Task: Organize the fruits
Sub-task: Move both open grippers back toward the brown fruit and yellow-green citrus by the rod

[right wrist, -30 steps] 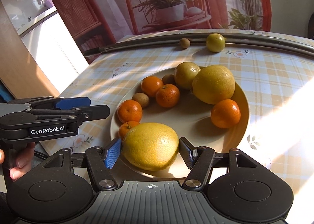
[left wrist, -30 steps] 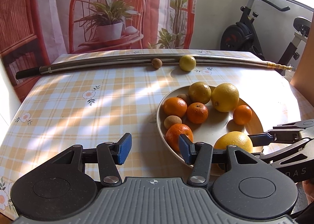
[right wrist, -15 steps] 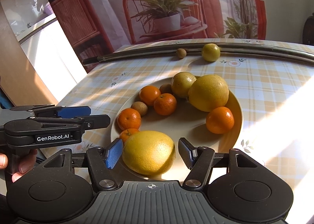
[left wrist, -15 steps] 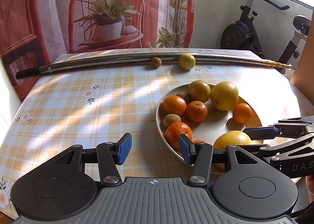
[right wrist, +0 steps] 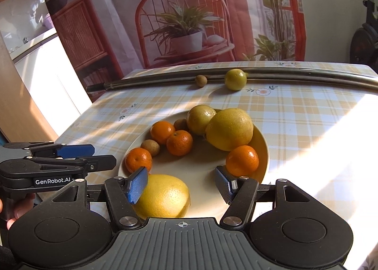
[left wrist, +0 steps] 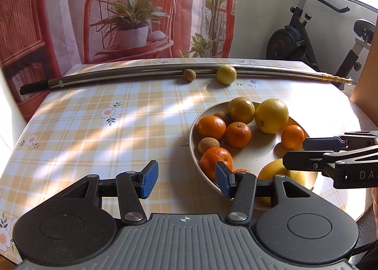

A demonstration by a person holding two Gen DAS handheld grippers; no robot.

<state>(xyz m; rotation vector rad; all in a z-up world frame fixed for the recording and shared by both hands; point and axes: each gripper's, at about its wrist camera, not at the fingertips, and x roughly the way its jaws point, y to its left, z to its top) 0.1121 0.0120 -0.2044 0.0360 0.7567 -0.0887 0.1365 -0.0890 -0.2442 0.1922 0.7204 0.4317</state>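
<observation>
Right tongs [right wrist: 182, 186] (open) beside grapefruit [right wrist: 163, 196]

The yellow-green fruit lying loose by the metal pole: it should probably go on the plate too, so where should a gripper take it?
Grip the yellow-green fruit across its widest middle, pads left and right, coming in from the near side. The pole lies right behind it, and the small brown fruit sits apart on its left, so both flanks look free.

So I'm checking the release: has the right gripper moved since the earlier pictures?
Yes. The right gripper opened and backed away from the plate; the yellow fruit lies released.
</observation>
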